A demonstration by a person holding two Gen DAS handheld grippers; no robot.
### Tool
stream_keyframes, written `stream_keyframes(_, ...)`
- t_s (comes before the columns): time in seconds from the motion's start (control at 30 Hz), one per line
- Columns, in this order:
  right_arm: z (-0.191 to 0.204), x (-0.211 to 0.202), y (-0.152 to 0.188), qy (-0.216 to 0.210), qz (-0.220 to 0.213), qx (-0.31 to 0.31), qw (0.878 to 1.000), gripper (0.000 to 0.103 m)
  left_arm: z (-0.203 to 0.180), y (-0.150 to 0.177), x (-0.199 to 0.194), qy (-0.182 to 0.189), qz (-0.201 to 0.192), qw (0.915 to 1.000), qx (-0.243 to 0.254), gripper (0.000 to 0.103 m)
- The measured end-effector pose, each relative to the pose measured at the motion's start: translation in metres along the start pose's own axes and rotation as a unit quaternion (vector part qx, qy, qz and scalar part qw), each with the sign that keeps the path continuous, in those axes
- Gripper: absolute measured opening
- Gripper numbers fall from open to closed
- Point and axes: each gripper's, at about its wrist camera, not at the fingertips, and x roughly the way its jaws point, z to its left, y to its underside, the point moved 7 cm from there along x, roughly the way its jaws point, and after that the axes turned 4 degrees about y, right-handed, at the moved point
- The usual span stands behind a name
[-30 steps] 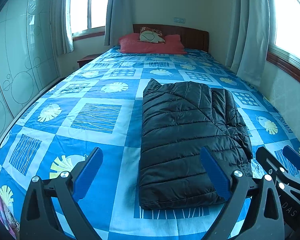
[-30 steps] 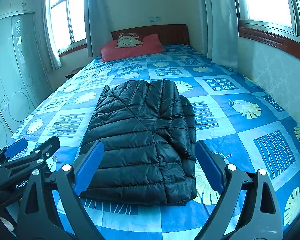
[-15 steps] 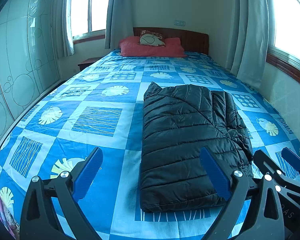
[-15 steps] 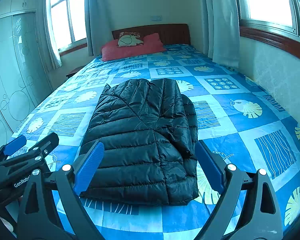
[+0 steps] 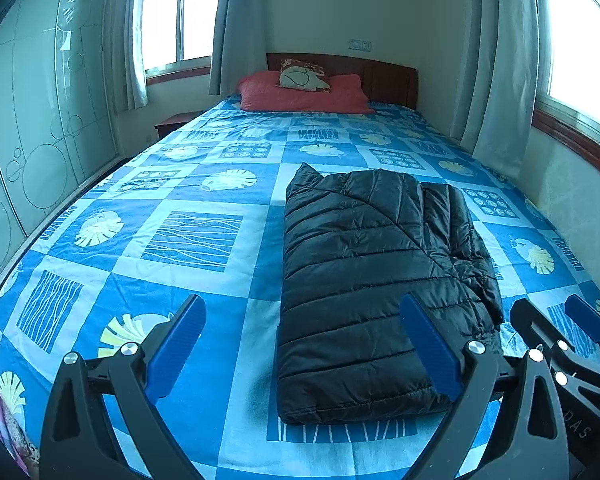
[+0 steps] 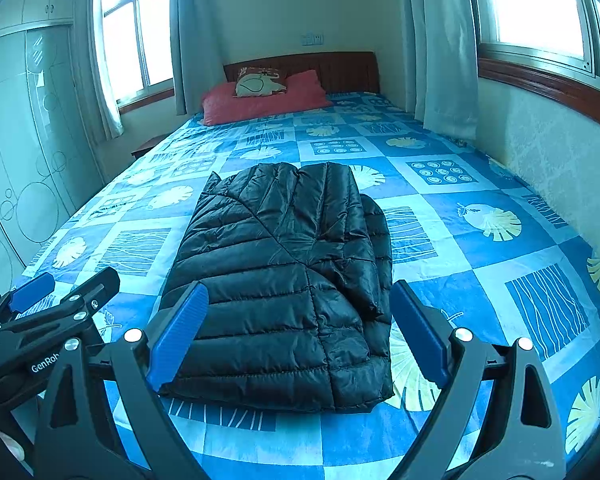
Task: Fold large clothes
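A black quilted puffer jacket [image 5: 372, 276] lies folded into a long rectangle on the blue patterned bedspread [image 5: 196, 236]; it also shows in the right wrist view [image 6: 284, 272]. My left gripper [image 5: 302, 346] is open and empty, held above the near end of the bed, left of the jacket's near edge. My right gripper [image 6: 298, 330] is open and empty, held above the jacket's near edge. Each gripper shows in the other's view, the right gripper [image 5: 568, 328] at the right and the left gripper [image 6: 60, 292] at the left.
Red pillows [image 5: 300, 94] and a patterned cushion [image 5: 304, 76] lie at the wooden headboard [image 5: 380, 76]. A wardrobe [image 5: 40, 120] stands left of the bed. A wall with curtained windows [image 6: 540, 128] runs along the right side.
Both grippers have drawn back and risen slightly from the jacket, staying open. The jacket has not moved.
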Motion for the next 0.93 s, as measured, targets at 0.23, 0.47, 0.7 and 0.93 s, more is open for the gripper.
stream_keyframes(0.23,0.000,-0.003,-0.002,0.000,-0.003,-0.003,1.000,0.092,-0.001,-0.008,-0.008,0.006,-0.023,0.9997,0.002,0.097)
stream_keyframes(0.47,-0.002,-0.002,0.000,0.000,0.001,-0.004,1.000,0.092,0.002,-0.001,-0.001,-0.023,-0.006,0.9997,0.006,0.097)
stream_keyframes(0.7,-0.009,0.003,0.003,0.000,0.006,0.002,1.000,0.092,0.005,0.003,0.009,-0.034,-0.004,0.9993,0.016,0.097)
stream_keyframes(0.93,-0.030,0.016,0.006,0.017,0.011,0.012,1.000,0.092,0.027,0.014,0.040,-0.048,0.046,0.9978,0.008,0.097)
